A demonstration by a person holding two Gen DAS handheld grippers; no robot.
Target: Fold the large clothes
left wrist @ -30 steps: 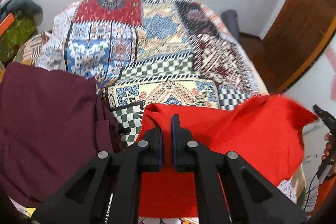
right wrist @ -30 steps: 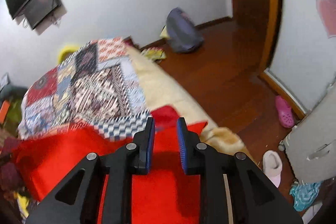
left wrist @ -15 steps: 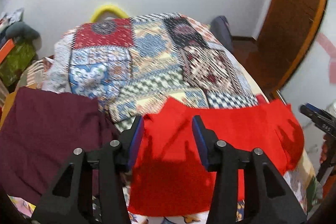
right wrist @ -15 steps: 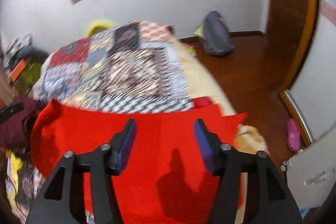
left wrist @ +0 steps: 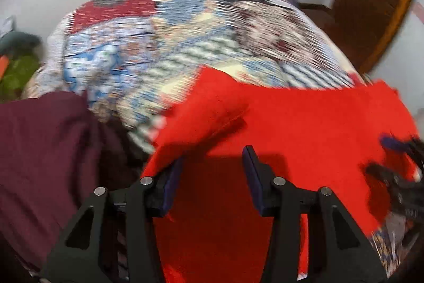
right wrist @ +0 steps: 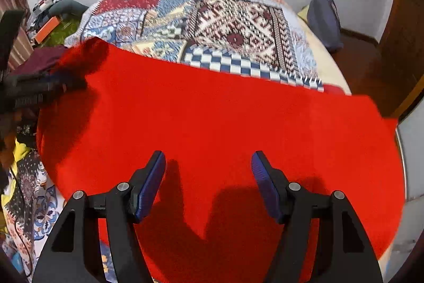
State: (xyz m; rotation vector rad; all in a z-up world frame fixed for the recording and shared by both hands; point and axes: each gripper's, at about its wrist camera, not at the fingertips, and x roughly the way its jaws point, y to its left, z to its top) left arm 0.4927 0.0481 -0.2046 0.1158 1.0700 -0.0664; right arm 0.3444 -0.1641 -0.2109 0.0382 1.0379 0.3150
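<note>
Both grippers, left (left wrist: 212, 166) and right (right wrist: 208, 171), stand apart, having just opened; nothing gripped. Red garment (right wrist: 225, 123) lies flat along bed (right wrist: 328, 70) near edge. Next: regrip an edge for folding.

Cloth spread across the near end of the bed

I see the garment (right wrist: 225, 129) lying on the patchwork quilt (right wrist: 212, 17), a second garment (left wrist: 45, 150) just to its left; my left gripper (left wrist: 212, 166) and right gripper (right wrist: 208, 163) hang over its near edge, and a bag (right wrist: 324, 23) sits on the floor right of the bed.
</note>
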